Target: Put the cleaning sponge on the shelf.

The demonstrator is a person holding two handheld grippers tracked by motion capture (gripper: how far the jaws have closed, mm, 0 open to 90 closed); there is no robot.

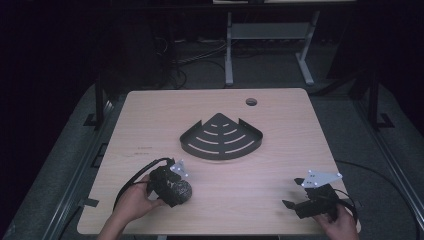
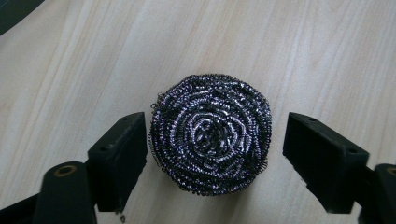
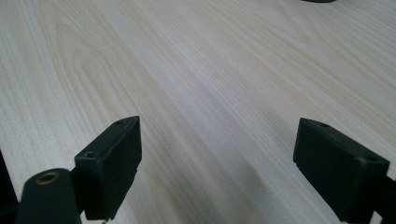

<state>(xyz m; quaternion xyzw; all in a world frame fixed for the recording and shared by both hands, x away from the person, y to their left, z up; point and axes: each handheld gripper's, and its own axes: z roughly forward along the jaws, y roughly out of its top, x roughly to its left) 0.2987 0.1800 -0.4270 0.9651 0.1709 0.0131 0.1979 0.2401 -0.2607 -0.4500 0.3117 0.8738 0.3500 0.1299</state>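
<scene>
A round steel-wool scourer (image 2: 212,133) lies on the wooden table, near its front left (image 1: 183,192). My left gripper (image 2: 217,127) points down over it (image 1: 176,188), one jaw on each side. The left jaw is at the scourer's edge, while a clear gap separates the right jaw from it, so the gripper is open. My right gripper (image 3: 222,133) rests open near the table's front right corner (image 1: 295,202), with bare wood between its jaws. A black fan-shaped corner rack (image 1: 190,145) with slots sits at the middle of the table.
The light wooden table (image 1: 280,165) has a round cable hole (image 1: 251,102) near its far edge. Beyond the table stand a dark floor with cables and a white desk frame (image 1: 229,55). Cables trail from both grippers.
</scene>
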